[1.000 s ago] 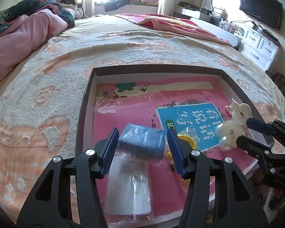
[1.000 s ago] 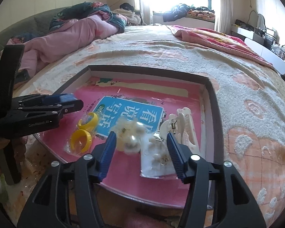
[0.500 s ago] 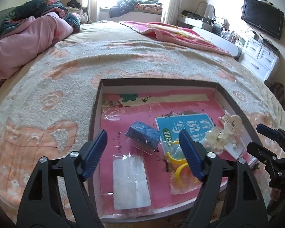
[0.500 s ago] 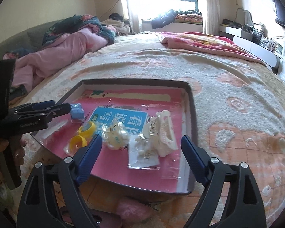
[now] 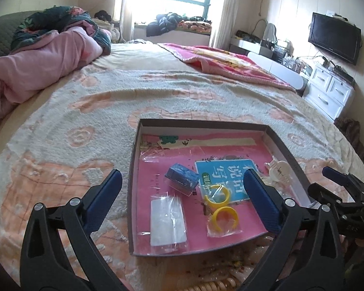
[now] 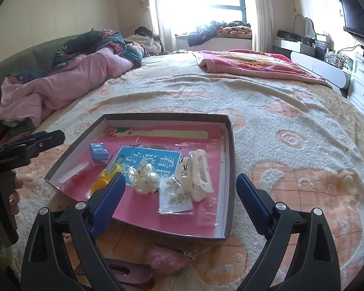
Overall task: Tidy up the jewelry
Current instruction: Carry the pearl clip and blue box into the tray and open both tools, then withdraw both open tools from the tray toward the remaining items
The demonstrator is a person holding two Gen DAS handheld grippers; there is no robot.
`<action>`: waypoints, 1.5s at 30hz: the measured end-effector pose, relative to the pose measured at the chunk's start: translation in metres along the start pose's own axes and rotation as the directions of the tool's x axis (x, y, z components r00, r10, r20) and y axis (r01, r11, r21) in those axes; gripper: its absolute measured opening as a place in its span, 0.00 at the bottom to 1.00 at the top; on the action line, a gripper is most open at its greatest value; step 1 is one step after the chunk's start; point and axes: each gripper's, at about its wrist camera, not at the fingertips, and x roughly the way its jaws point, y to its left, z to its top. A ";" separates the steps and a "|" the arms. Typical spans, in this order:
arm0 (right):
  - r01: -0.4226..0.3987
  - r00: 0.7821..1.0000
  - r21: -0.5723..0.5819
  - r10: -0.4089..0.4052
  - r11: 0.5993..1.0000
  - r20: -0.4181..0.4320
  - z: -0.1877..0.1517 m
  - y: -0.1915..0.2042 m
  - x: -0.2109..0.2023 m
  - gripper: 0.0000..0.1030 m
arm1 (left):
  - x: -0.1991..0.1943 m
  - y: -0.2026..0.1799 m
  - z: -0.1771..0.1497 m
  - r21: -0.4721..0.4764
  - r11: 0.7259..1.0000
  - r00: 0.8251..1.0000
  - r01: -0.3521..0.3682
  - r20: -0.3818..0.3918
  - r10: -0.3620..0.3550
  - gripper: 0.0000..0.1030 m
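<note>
Two claws, both released and carrying nothing: my left gripper (image 5: 182,194) and my right gripper (image 6: 179,194) each hang with jaws spread wide over the near edge of the shallow box (image 6: 230,145) on the bed.

Straight ahead between the left claw's fingers lie a flat clear sachet (image 5: 168,220), the small blue box (image 5: 182,178) just beyond it, and a bag of two yellow rings (image 5: 220,212) toward the right finger. Between the right claw's fingers sit the white hair claw clip (image 6: 198,175), an earring card in a clear sleeve (image 6: 176,200) touching its near side, and a bagged pearly bundle (image 6: 143,176) closer to the left finger.

My read on handling: everything here looks light. The plastic bags will likely be slick and floppy, so I would pinch a bag by its edge or across the hard thing inside, not the loose film. The clip seems rigid but its teeth look brittle; I would take it across the solid spine. The blue box is stiff and should accept a grip across its short sides.
</note>
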 end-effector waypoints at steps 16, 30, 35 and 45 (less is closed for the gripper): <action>-0.030 0.999 -0.018 0.031 0.999 0.044 -0.009 0.014 -0.036 0.88 | -0.048 -0.010 -0.014 0.000 1.000 0.997 -0.010 0.074 0.009 0.89; -0.037 0.999 -0.037 0.038 0.999 0.034 -0.031 0.026 -0.056 0.88 | -0.074 -0.012 -0.047 0.001 0.999 0.997 -0.038 0.068 0.038 0.89; -0.037 0.999 -0.035 0.038 0.999 0.024 -0.044 0.030 -0.063 0.88 | -0.084 -0.012 -0.055 0.001 0.999 0.996 -0.048 0.073 0.048 0.89; -0.023 0.999 -0.066 0.024 0.998 0.022 -0.059 0.042 -0.073 0.88 | -0.096 -0.010 -0.073 0.007 0.997 0.995 -0.072 0.063 0.071 0.89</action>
